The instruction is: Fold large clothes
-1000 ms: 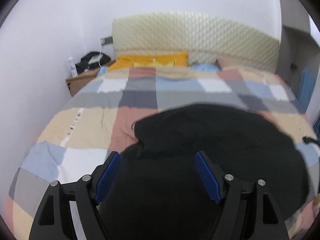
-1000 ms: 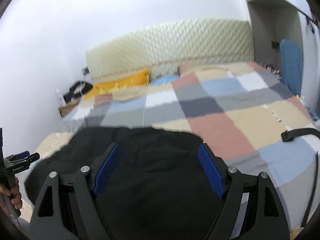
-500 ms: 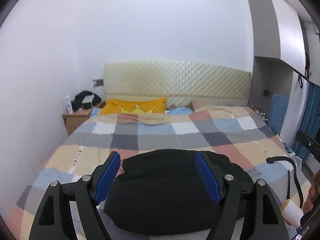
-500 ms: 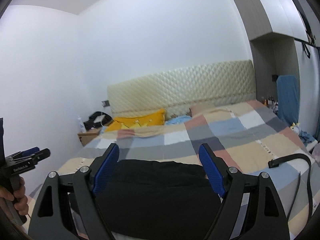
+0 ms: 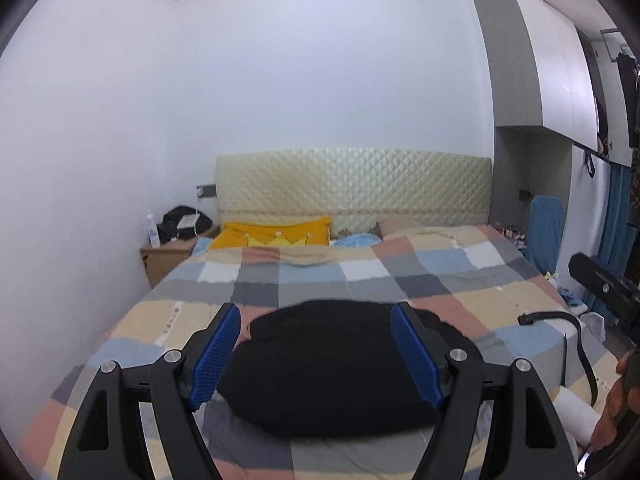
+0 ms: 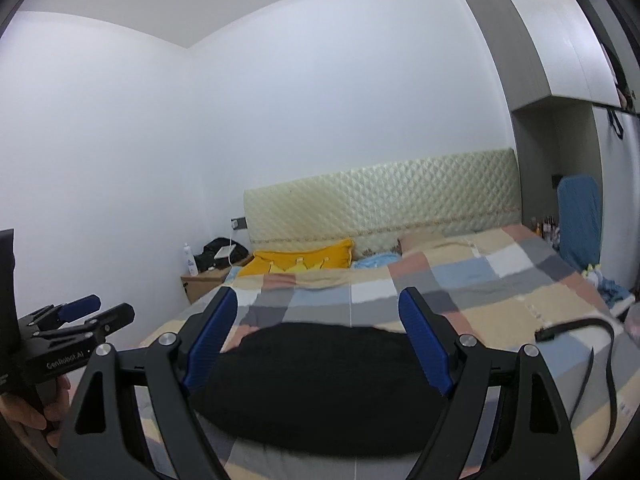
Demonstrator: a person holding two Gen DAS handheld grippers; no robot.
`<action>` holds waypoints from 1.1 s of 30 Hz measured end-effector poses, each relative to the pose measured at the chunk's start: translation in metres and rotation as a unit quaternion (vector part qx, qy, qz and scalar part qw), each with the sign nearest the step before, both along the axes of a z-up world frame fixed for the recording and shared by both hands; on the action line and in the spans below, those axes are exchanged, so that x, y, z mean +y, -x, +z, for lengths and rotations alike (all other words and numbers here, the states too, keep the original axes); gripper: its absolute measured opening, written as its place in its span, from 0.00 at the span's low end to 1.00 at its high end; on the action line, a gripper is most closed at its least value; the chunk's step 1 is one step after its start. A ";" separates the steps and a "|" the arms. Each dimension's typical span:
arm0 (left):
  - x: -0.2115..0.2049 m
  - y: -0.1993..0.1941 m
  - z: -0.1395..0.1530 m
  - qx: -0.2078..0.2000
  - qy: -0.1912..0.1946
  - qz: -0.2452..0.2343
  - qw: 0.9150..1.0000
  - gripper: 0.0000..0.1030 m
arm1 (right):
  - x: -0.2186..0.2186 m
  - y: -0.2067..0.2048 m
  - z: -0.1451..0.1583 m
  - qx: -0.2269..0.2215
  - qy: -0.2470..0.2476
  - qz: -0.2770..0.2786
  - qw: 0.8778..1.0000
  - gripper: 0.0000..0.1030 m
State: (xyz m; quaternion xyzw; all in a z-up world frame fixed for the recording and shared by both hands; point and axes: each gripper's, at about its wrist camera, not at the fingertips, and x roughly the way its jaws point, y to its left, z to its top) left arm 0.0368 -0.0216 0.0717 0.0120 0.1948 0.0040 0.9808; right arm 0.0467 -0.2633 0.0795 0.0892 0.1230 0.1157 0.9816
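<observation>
We hold both grippers above the foot of a bed [image 5: 472,276] where a black garment [image 5: 332,364] lies in a compact, rounded bundle on the checked quilt [image 5: 256,276], near the bed's front edge. Our left gripper [image 5: 316,354] has its blue-padded fingers [image 5: 214,354] spread wide and grasps nothing; the garment shows between them but farther off, and no pad touches the cloth. Our right gripper [image 6: 320,344] is likewise released, its fingers [image 6: 426,344] apart and clear of the garment [image 6: 316,384], which lies flat and dark across the quilt [image 6: 500,292] beyond them. From the right wrist view the left gripper [image 6: 96,312] appears at the left edge, held in a hand [image 6: 24,412]. A black strap [image 5: 576,344] curls over the bed's right side, well apart from the garment, with a white roll [image 5: 576,412] just beside it near the corner. At the head of the bed a yellow pillow [image 5: 276,234] rests against a quilted cream headboard [image 5: 352,188], beside a blue pillow [image 5: 356,240]. A wooden nightstand [image 5: 164,260] stands to the left, carrying a black bag [image 5: 182,222] and a white bottle [image 5: 152,232]. Grey cabinets [image 5: 532,64] hang on the right wall.
</observation>
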 end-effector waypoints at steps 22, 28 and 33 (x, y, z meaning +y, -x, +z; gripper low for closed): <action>0.018 0.016 -0.071 0.102 0.013 0.000 0.995 0.75 | 0.012 0.053 -0.068 0.092 0.018 -0.040 0.995 0.84; 0.023 0.018 -0.073 0.108 0.015 0.009 0.994 0.75 | 0.013 0.054 -0.074 0.096 0.022 -0.045 0.994 0.91; 0.026 0.018 -0.075 0.113 0.019 0.014 0.993 0.75 | 0.010 0.051 -0.077 0.104 0.022 -0.044 0.993 0.91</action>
